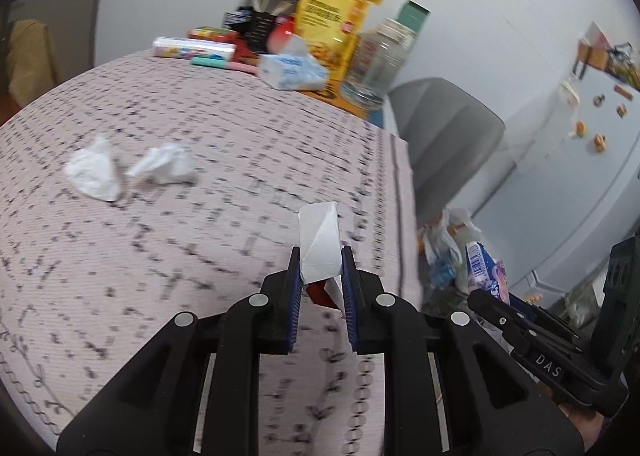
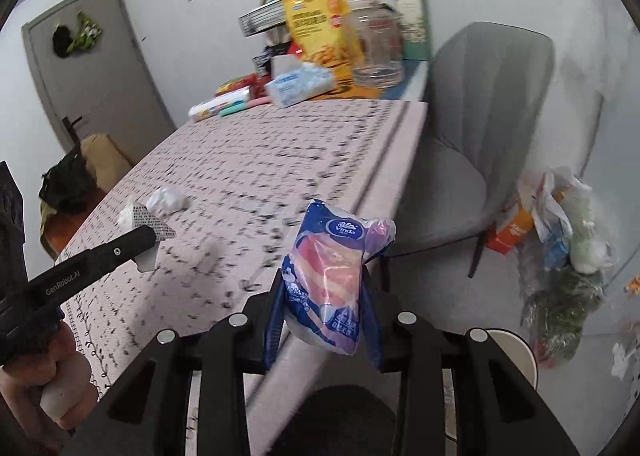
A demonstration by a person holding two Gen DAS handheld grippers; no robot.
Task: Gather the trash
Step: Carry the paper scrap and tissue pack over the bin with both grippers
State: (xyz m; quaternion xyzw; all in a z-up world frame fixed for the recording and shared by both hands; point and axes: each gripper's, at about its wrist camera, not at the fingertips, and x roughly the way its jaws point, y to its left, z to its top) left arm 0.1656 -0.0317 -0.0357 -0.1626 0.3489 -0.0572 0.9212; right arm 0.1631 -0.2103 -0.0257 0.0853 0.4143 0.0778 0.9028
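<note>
Trash in both grips: the left gripper (image 1: 320, 268) pinches a folded white paper scrap (image 1: 319, 242) between its fingers, while the right gripper (image 2: 323, 296) clamps a crumpled tissue wrapper (image 2: 334, 280). Two crumpled tissues (image 1: 128, 168) lie on the tablecloth (image 1: 224, 160) beyond the left fingertips.

**A:** What do the two tools look like?

**B:** The left gripper (image 1: 320, 276) is matte black plastic with angular linkage arms, each joint capped by a round silver pin. Its fingers (image 1: 294, 296) carry ribbed blue pads.

**A:** And the other?

**B:** The right gripper (image 2: 322, 288) has the same black frame, silver pins and blue-lined fingers (image 2: 273, 320). White lettering reads "GenRobot.AI" on the left one's side and "DAS" on the right one's.
</note>
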